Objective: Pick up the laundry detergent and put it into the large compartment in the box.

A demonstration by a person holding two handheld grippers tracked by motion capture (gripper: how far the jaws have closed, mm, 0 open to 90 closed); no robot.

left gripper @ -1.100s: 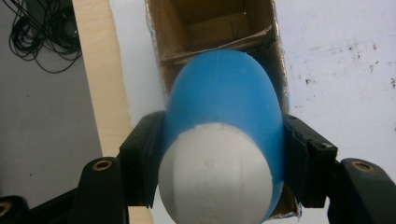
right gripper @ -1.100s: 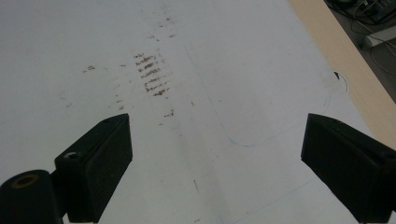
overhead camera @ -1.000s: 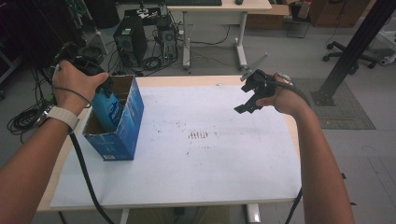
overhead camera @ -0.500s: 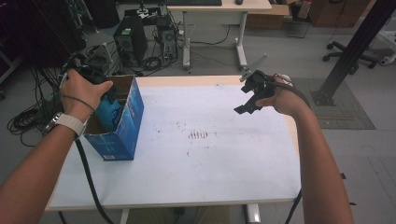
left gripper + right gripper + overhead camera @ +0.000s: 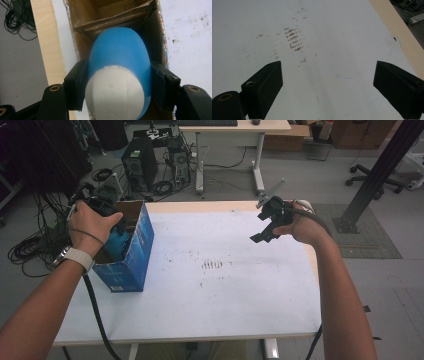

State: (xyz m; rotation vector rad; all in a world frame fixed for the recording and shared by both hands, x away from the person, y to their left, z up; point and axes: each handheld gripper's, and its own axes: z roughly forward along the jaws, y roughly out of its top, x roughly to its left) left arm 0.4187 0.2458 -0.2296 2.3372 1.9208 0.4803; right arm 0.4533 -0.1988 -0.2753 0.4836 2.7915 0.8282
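Note:
An open blue cardboard box [image 5: 131,259] stands at the left edge of the white table [image 5: 225,295]. My left gripper [image 5: 114,231] points down into it, shut on a smooth rounded object, blue with a white end [image 5: 118,246]. In the left gripper view the black pads [image 5: 78,82] press both sides of that blue and white object [image 5: 120,55], which hangs over the box's brown inside [image 5: 112,10]. My right gripper [image 5: 263,226] is held above the table's far right part. Its jaws stand wide open, and the right gripper [image 5: 327,72] has only bare tabletop [image 5: 352,30] between them.
Brown smudges [image 5: 213,265] mark the table's middle. The table's wooden edge [image 5: 397,27] runs close to the right gripper. Beyond the table are a computer tower [image 5: 140,165], floor cables [image 5: 35,245], another desk [image 5: 235,130] and a black post [image 5: 380,170].
My left hand has sunk, taking the blue and white object lower into the box. The right hand and its open gripper have stayed where they were.

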